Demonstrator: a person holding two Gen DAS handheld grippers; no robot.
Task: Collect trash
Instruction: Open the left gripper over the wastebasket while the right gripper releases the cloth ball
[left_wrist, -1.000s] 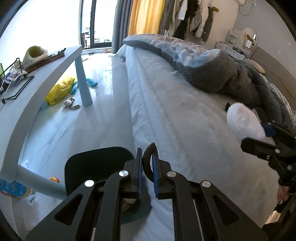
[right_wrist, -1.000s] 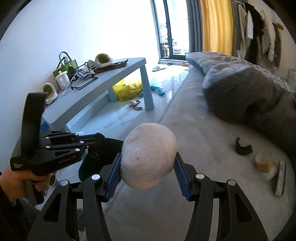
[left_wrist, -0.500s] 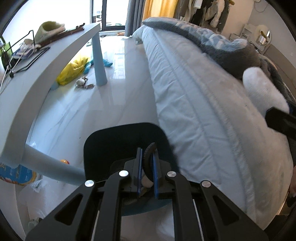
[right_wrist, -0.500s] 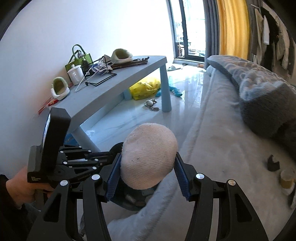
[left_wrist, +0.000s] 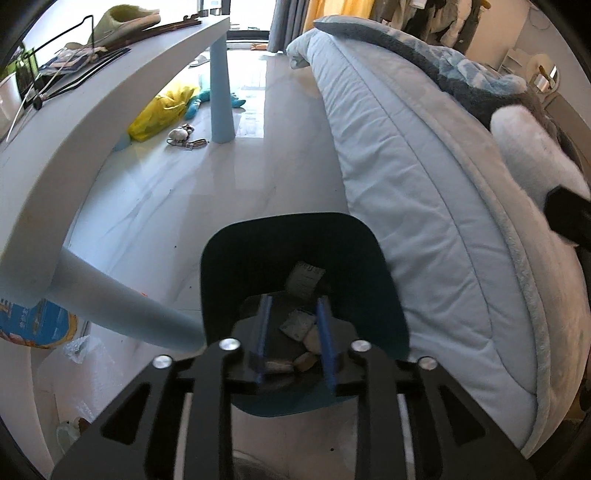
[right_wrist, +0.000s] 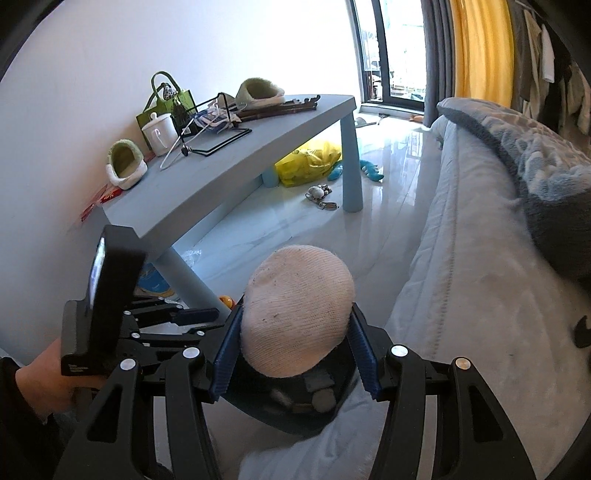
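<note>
The left gripper (left_wrist: 291, 339) is poised directly above the dark bin (left_wrist: 369, 266) beside the bed (left_wrist: 424, 192), its jaws opening with nothing gripped. A balled white sock (right_wrist: 297, 308) is clamped in the right gripper (right_wrist: 295, 354), just above the bin's scraps.

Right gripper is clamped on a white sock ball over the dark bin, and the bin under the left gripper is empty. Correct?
Not quite. The bin is not empty: the left wrist view shows paper scraps in it. The right gripper does clamp the white sock ball over the bin.
</note>
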